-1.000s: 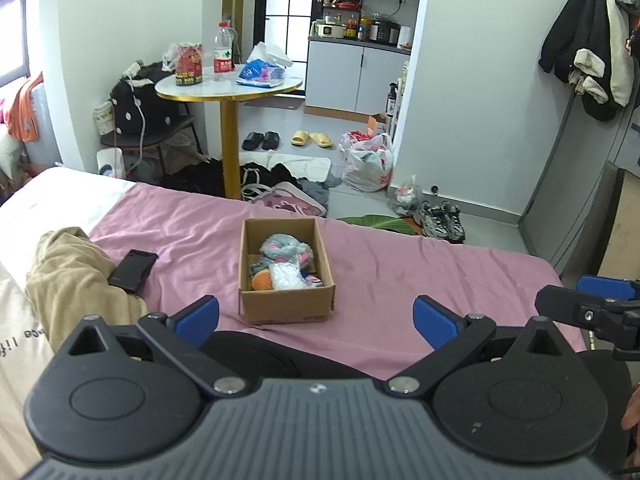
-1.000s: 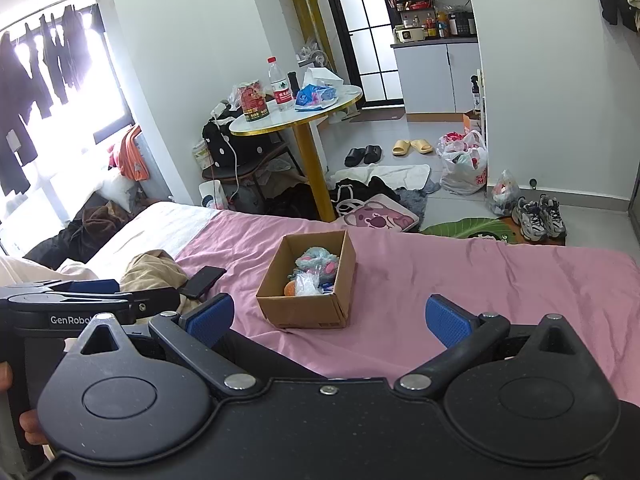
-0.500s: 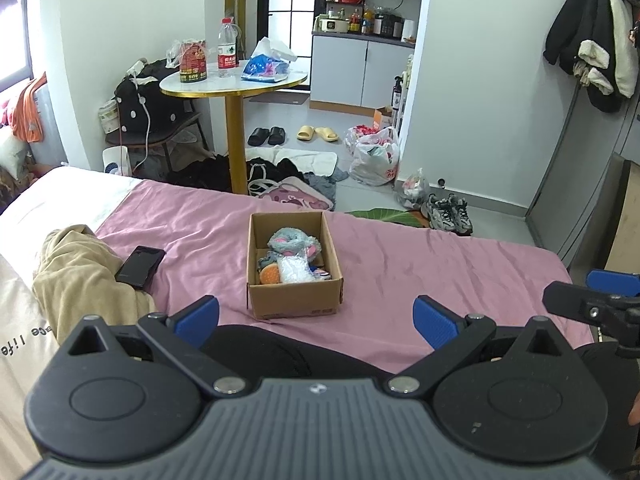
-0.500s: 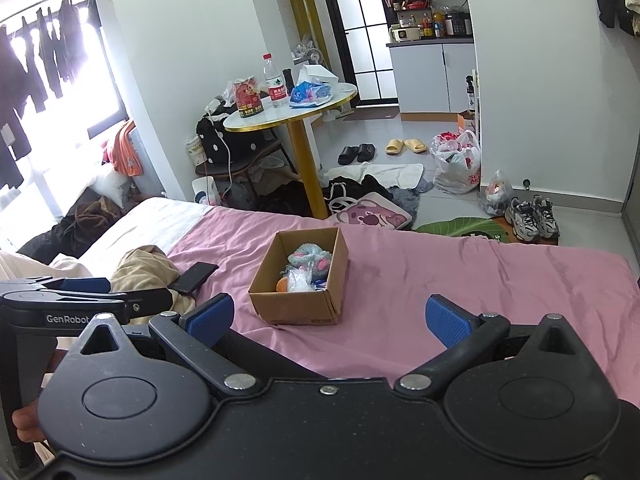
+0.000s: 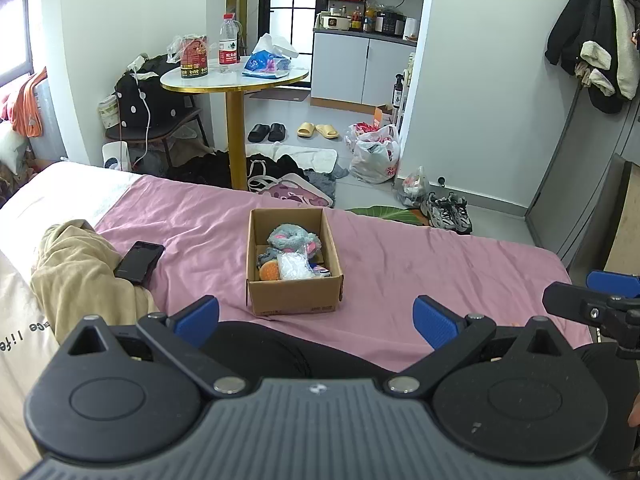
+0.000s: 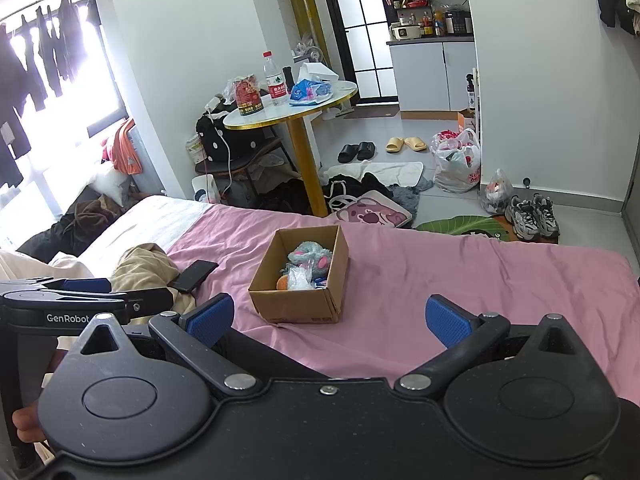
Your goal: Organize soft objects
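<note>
Both the left hand-held gripper (image 5: 316, 318) and the right hand-held gripper (image 6: 330, 320) hang with blue pads spread wide and nothing between them, low over a bed (image 5: 420, 264) covered in a pink sheet. Just ahead of both sits an open cardboard box (image 5: 294, 260) holding soft toys (image 5: 294, 240), a grey plush on top. Left of the left hand-held gripper lie a black phone (image 5: 139, 261) and a beige garment (image 5: 76, 272). Farther ahead stands a round counter (image 5: 234, 76) with a water bottle (image 5: 228, 44); beyond it, a kitchen doorway. "GenRobot" reads on the left tool's side in the right wrist view.
</note>
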The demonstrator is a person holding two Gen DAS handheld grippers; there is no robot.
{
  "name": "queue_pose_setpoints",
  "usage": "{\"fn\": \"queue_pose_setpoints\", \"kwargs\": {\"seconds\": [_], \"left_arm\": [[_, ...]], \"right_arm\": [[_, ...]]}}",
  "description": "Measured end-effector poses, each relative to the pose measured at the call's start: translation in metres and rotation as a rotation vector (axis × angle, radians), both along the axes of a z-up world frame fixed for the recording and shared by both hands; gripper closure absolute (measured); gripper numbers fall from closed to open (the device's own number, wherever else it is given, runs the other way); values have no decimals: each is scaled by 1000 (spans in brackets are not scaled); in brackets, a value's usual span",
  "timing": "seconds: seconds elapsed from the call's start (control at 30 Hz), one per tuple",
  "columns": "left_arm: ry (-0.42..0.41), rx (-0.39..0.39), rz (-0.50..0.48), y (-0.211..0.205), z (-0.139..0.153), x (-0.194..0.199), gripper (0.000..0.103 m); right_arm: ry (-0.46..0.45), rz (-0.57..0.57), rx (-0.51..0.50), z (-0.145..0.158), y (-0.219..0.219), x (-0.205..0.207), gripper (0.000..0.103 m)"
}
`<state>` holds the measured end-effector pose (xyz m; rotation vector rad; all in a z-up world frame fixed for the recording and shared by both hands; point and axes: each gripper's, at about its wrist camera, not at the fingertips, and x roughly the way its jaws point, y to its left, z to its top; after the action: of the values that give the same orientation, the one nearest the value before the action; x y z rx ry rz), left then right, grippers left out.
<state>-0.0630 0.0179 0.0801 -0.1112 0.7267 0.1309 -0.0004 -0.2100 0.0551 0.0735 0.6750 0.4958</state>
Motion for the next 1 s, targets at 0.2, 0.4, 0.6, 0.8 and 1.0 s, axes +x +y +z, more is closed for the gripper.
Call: {"fn": "queue_pose_setpoints", "kwargs": {"seconds": [0.2,0.4,0.6,0.8,1.0], "left_arm": [[2,1,2,0,-1,0,1],[1,-1,2,1,-2,-1,1],[3,0,11,4,-4,-2,1],[2,-5,14,6,-3,-2,1],[6,-2,13,6,-3,-2,1]], "right_arm": [[-2,3,0,-1,0,0,0],[-2,4,-3,-3,-2,-1,0],[6,2,-3,-4,-2,-1,0],[-2,5,-7,-2,-2,-2,0],[3,0,-14,-2,-1,-1,0]]}}
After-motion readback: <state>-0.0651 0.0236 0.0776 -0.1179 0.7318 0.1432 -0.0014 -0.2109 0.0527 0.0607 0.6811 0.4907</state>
